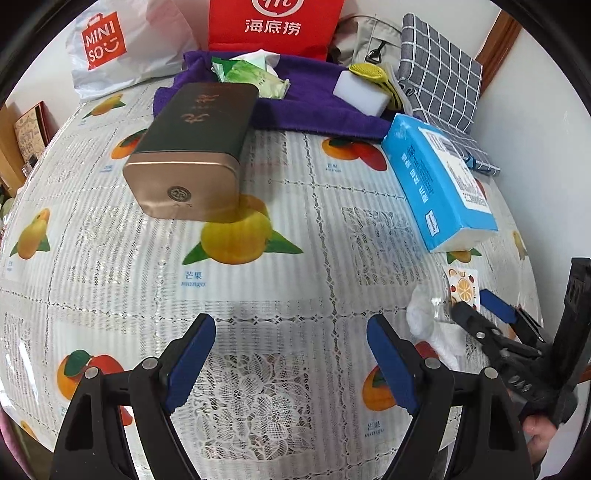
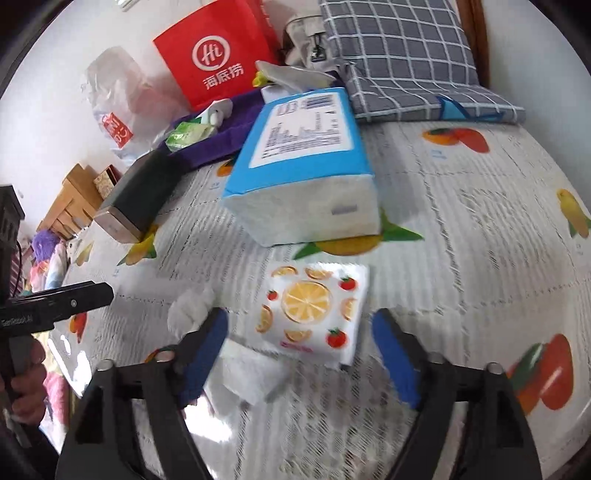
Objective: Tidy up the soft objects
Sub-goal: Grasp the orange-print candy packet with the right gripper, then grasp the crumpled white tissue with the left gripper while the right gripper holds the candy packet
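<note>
Bare worktop (image 1: 258,295) is left in front of the tin (image 1: 192,147); its right is blocked by the tissue pack (image 1: 439,177).

Two tissue packs – blue (image 2: 301,162), fruit-print (image 2: 314,310), one tin (image 1: 192,147), two bags – red (image 1: 275,26), white (image 1: 118,48)

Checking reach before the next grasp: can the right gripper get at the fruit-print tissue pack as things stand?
Probably yes. The right gripper is open, and the fruit-print tissue pack lies flat on the tablecloth just ahead of its fingertips. Nothing sits between them; the blue tissue pack lies beyond it.
</note>
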Tool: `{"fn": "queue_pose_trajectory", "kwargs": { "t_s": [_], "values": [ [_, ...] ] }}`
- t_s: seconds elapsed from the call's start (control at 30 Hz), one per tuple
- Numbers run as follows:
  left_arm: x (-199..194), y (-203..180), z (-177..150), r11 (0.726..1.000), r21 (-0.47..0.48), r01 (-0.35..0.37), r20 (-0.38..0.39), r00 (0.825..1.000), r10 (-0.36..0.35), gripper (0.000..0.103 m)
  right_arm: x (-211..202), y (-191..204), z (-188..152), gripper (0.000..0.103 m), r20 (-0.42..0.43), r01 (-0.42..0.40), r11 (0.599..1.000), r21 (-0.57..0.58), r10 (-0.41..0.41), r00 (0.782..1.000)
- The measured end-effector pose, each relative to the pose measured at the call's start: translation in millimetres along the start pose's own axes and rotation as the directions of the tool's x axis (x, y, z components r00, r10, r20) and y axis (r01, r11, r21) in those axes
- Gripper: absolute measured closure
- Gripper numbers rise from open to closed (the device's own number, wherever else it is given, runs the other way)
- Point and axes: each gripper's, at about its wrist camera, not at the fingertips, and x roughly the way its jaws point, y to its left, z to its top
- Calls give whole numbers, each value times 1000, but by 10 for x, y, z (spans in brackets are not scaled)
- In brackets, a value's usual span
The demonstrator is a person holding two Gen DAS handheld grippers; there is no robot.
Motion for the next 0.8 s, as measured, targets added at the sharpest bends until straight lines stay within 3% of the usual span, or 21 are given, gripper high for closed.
{"fn": "queue_pose_trajectory", "kwargs": {
  "t_s": [0.03,0.1,0.13,0.17,0.3,0.33,0.37,0.43,0.5,0.8],
  "values": [
    [8,-7,-3,1000,1,-2,-2,1000,2,20,29,49,-6,18,7,23,1000,-19,-23,1000],
    [18,-23,-6,1000,4,-5,-3,1000,5,20,105,189,-16,27,26,113,989,-96,-111,993],
    [23,-29,-8,1000,5,-6,-4,1000,6,20,121,220,-23,40,40,153,982,-114,-150,988],
    [30,-35,-14,1000,7,-6,-5,1000,6,20,125,236,-35,45,62,191,973,-132,-184,981],
    [66,-45,-24,1000,5,-1,-9,1000,1,20,94,148,3,64,65,164,980,-116,-158,985],
    [79,-48,-28,1000,3,3,-11,1000,-3,20,73,128,8,81,65,152,982,-114,-145,987],
    [84,-53,-30,1000,2,5,-11,1000,-5,20,56,95,24,87,62,117,987,-106,-110,992],
    [93,-73,-41,1000,5,15,-14,1000,-15,20,25,6,50,87,33,-24,998,-57,26,999],
    [93,-118,-52,1000,17,23,-15,1000,-23,20,-25,-59,57,88,45,-70,997,-22,71,996],
    [169,-403,-43,995,69,74,-26,997,-73,20,-283,-296,25,88,97,-7,1000,2,6,995]
  ]
}}
